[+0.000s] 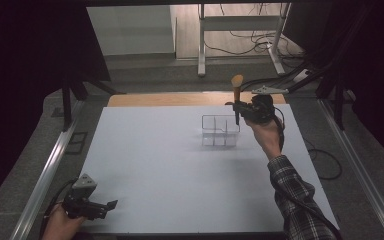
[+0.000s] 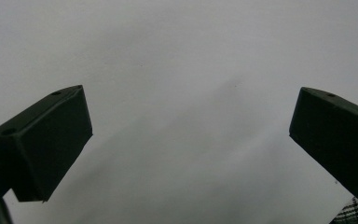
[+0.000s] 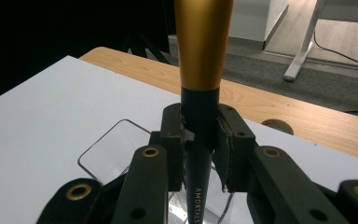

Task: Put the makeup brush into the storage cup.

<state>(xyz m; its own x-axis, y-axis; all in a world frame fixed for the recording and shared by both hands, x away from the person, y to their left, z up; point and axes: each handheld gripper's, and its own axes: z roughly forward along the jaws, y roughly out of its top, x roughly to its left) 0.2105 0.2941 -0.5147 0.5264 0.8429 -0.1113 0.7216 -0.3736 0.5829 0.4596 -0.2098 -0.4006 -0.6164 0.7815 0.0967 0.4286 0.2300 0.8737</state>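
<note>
**Inspector:** Above the clear organiser (image 1: pixel 220 131), at its right end, the right tongs (image 1: pixel 236 105) are pinching a makeup brush (image 1: pixel 237 95) by its dark handle. The brush stands upright, gold ferrule and bristle head on top, handle tip pointing down toward the organiser.

**Assistant:** Is the grip sound?

**Inspector:** In the right gripper view the pads (image 3: pixel 175 140) press on the dark handle (image 3: pixel 199 121) from both sides, just below the gold ferrule (image 3: pixel 202 42). The hold looks centred and the brush near vertical, so I judge it secure.

**Assistant:** And the other hand?

**Inspector:** The left tongs (image 1: pixel 111 206) rest near the worktop (image 1: pixel 155 165) edge, well apart from the organiser, spread wide with nothing between them.

**Assistant:** What does the step call for?

**Inspector:** Presumably setting the brush into a compartment. I would keep it upright, bring the handle tip over the middle of one cell and clear of the dividers, then lower straight down. Release only once the tip meets the bottom. The organiser is light and unrestrained, so a sideways knock on its wall could shift or tip it. Which cell lies directly beneath the tip I cannot tell.
</note>
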